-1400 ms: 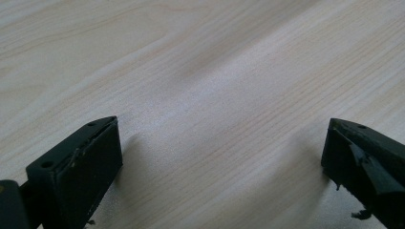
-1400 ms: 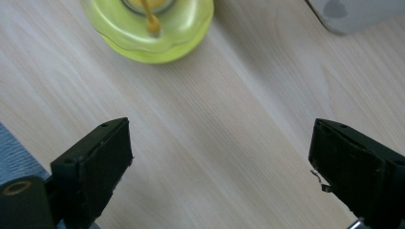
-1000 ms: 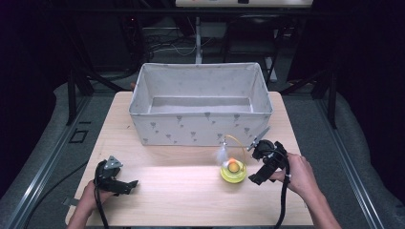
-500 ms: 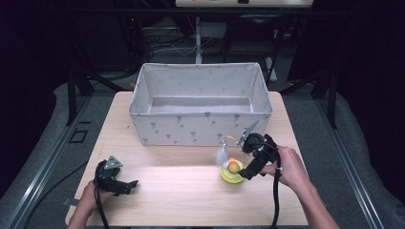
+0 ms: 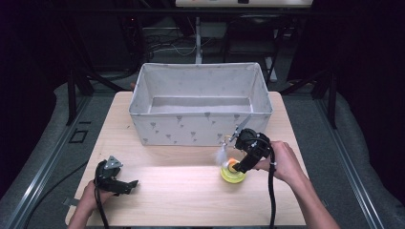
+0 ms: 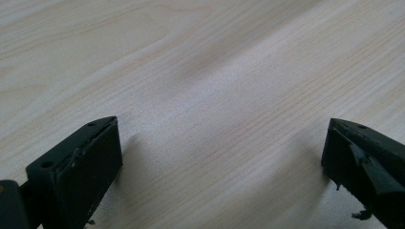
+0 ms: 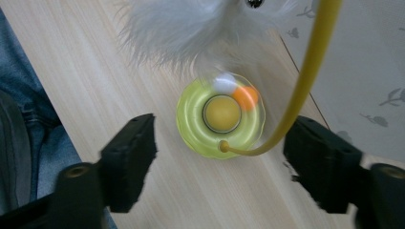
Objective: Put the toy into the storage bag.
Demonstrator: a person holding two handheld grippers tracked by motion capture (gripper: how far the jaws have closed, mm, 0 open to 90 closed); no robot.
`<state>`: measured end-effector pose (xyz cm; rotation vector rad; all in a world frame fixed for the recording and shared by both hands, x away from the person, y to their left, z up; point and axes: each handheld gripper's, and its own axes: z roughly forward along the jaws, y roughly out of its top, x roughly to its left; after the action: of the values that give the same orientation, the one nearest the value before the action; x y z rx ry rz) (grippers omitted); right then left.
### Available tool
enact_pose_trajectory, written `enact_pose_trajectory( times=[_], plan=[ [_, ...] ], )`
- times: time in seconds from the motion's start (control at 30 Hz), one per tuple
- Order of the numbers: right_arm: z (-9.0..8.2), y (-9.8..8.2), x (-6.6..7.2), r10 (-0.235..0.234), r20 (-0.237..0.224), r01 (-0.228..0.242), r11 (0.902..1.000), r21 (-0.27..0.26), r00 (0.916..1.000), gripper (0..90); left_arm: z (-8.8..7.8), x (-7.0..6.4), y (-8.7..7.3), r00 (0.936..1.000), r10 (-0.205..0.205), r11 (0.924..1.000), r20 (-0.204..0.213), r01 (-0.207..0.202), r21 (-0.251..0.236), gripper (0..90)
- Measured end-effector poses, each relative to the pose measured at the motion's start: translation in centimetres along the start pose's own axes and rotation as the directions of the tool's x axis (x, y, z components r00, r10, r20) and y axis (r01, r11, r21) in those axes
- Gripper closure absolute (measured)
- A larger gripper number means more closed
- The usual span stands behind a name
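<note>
Down on the pale wood table (image 5: 181, 191) lies a glossy yellow-green ring toy (image 7: 219, 119), flat, its curved yellow wand rising toward white feathers (image 7: 191, 28). Right gripper (image 7: 219, 162) has just been closing, jaws partly open, straddling the toy without touching. Left gripper (image 6: 219, 167) stands wide open, holding nothing.

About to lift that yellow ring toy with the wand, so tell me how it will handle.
The ring toy looks like light plastic, probably easy to lift. Its thin curved wand would likely flex and sway. The feather tuft looks floppy, and the round base may slide on the smooth table.

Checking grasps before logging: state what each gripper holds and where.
Nothing held. The right gripper straddles the yellow ring toy, jaws apart from it; the left gripper is open over bare table.
</note>
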<state>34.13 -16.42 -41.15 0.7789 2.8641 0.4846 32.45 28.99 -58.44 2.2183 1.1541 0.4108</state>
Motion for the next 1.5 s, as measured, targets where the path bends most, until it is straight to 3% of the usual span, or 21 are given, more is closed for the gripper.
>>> enact_pose_trajectory(
  times=[0.03, 0.07, 0.13, 0.23, 0.67, 1.5],
  plan=[
    [0.0, 0.0, 0.0, -0.002, 0.005, 0.002, 1.0, -0.001, 1.0, 33.5, 0.0, 0.0, 0.0, 1.0, 0.001, 1.0, 0.0, -0.001, 0.0, 0.0],
    [-0.2, 0.0, 0.1, -0.006, 0.017, 0.006, 1.0, -0.002, 0.9998, 43.2, 0.0, 0.0, 0.0, 1.0, 0.001, 1.0, 0.0, -0.001, 0.0, 0.0],
    [-0.2, 0.0, 0.1, -0.006, 0.018, 0.006, 1.0, -0.003, 0.9998, 45.0, 0.0, 0.0, 0.0, 1.0, 0.002, 1.0, 0.0, -0.002, 0.0, 0.0],
    [-0.3, 0.2, 0.2, -0.008, 0.022, 0.008, 1.0, 0.002, 0.9997, 55.4, 0.0, 0.0, 0.0, 1.0, 0.002, 1.0, 0.0, -0.002, 0.0, 0.0],
    [-1.1, 0.5, 0.1, -0.02, 0.03, 0.019, 0.9998, 0.008, 0.9993, 84.8, 0.0, 0.0, 0.0, 1.0, 0.003, 1.0, 0.0, -0.003, -0.001, 0.0],
    [-1.5, 1.6, 0.3, -0.036, 0.033, 0.035, 0.9988, 0.033, 0.9988, 88.6, 0.0, 0.0, 0.0, 1.0, 0.004, 1.0, 0.001, -0.004, 0.001, 0.0]
  ],
)
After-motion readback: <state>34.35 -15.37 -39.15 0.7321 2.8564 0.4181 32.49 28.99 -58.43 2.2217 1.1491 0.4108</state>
